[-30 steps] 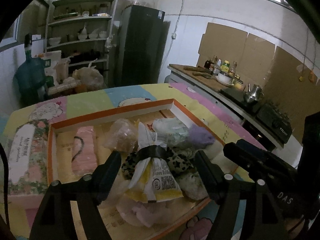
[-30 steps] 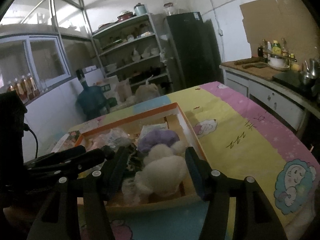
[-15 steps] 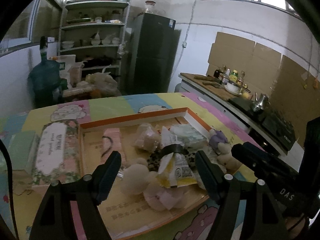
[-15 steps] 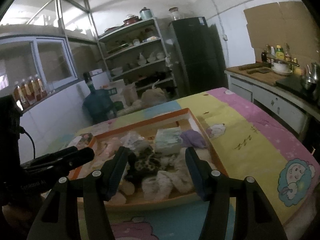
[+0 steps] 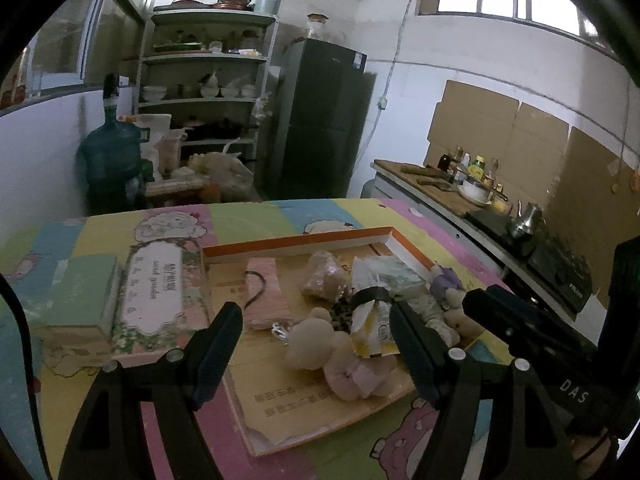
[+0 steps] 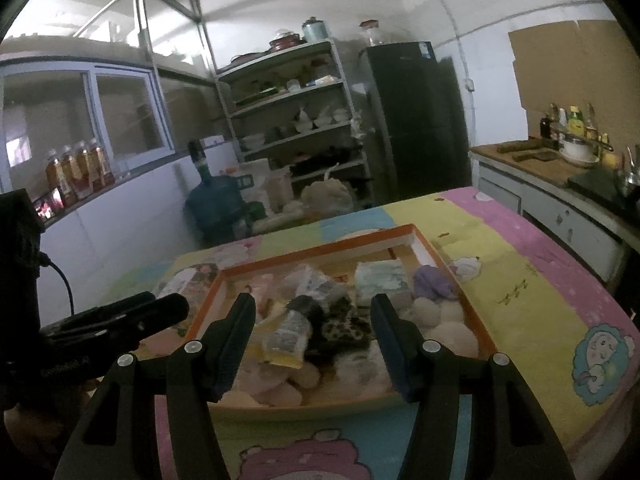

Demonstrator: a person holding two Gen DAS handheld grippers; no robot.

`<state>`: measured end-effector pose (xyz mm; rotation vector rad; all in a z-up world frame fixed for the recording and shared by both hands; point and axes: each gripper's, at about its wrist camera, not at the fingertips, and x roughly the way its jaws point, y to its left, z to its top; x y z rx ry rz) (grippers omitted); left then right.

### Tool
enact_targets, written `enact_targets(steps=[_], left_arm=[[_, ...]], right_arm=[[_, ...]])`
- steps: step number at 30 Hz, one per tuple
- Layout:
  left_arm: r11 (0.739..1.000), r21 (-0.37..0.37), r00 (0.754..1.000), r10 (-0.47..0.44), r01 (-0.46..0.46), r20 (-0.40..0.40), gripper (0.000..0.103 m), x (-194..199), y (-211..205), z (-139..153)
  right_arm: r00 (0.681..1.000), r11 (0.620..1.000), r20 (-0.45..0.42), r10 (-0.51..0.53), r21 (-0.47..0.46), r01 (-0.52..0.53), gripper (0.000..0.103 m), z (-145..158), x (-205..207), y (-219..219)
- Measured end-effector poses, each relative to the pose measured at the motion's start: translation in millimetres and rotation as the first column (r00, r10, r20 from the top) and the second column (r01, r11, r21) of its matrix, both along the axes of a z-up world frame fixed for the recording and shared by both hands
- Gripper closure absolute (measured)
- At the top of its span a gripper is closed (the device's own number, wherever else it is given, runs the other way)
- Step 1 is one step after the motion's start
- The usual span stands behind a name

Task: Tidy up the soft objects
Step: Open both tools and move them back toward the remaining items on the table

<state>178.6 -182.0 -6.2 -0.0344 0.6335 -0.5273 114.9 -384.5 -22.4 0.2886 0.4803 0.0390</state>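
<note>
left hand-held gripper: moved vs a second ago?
Yes. The left hand-held gripper has backed away and up from the orange-rimmed tray, which now looks smaller and further off. Its jaws are open and empty.

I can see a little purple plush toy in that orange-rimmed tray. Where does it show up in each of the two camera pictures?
Left wrist view: the purple plush toy lies right of centre, by the tray's right rim, behind the tip of the right-hand finger.
Right wrist view: the toy lies right of centre, near the tray's far right corner.
Shared landmark: the orange-rimmed tray and the dark fridge behind it.
</note>
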Motion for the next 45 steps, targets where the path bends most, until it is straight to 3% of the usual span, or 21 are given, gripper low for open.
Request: enact_targets(steps=[26,45], left_arm=[[0.99,-0.05,0.991,0.13,-0.129,0.024,0.027,-22.7,91.6,14.6],[0.964,-0.085,0.968,0.25,-0.25,-0.011,0.027,-21.9,178.8,-0.6]], right_arm=[[0.989,0.988,0.029,0.142,-0.067,-0.14,0.041,28.3,3.7,96.8],[0.97,0.966,0.005,0.242,-0.091,-0.241,0.041,24.6,21.5,165.5]])
